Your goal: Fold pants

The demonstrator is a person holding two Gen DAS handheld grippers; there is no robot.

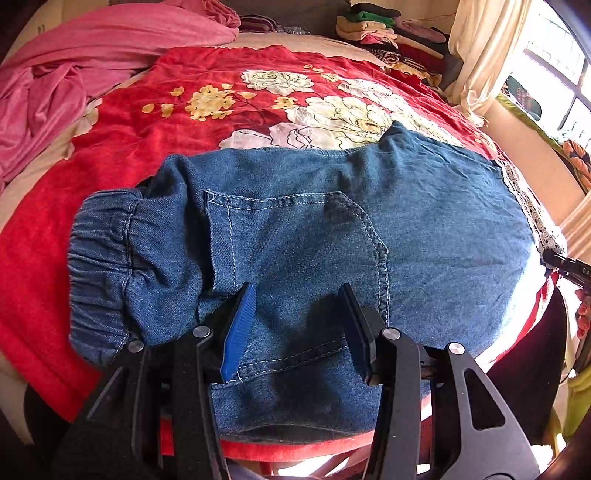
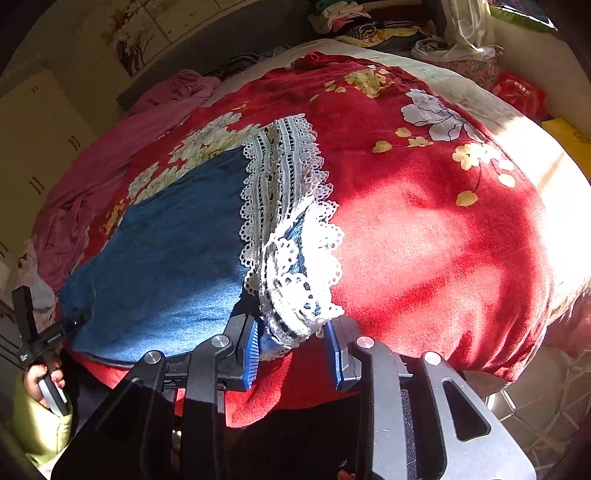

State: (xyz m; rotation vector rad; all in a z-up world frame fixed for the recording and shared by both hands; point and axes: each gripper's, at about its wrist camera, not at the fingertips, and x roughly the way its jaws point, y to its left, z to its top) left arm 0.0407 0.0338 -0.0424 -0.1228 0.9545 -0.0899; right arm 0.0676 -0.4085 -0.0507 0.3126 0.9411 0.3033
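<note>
- Sunlit bedroom in our left wrist view: a bed (image 1: 22, 206) carries a red floral blanket (image 1: 122, 147), with a pink sheet (image 1: 92, 48) bunched at its far left corner and a stack of folded clothes (image 1: 388, 33) past its far edge, beside a cream curtain (image 1: 484, 44).
- We see the denim pants (image 1: 424, 221) lying flat across the near edge of the blanket, back pocket up, the elastic waistband (image 1: 99, 266) toward the left edge and a strip of white lace trim (image 1: 532, 210) at the right end.
- Our left gripper (image 1: 297, 325) hovers over the pocket, its blue pads (image 1: 238, 328) spread apart with nothing pinched between them.
- From the right wrist view, the same blanket (image 2: 424, 240) fills the bed, and the pants (image 2: 166, 251) stretch toward the left along the near edge.
- The lace trim (image 2: 288, 206) lies bunched at the leg ends; our right gripper (image 2: 293, 350) has its fingers parted on either side of the lowest lace, not closed on it.
- At the near left edge we see the left gripper (image 2: 40, 343) with the hand (image 2: 40, 376) holding it.
</note>
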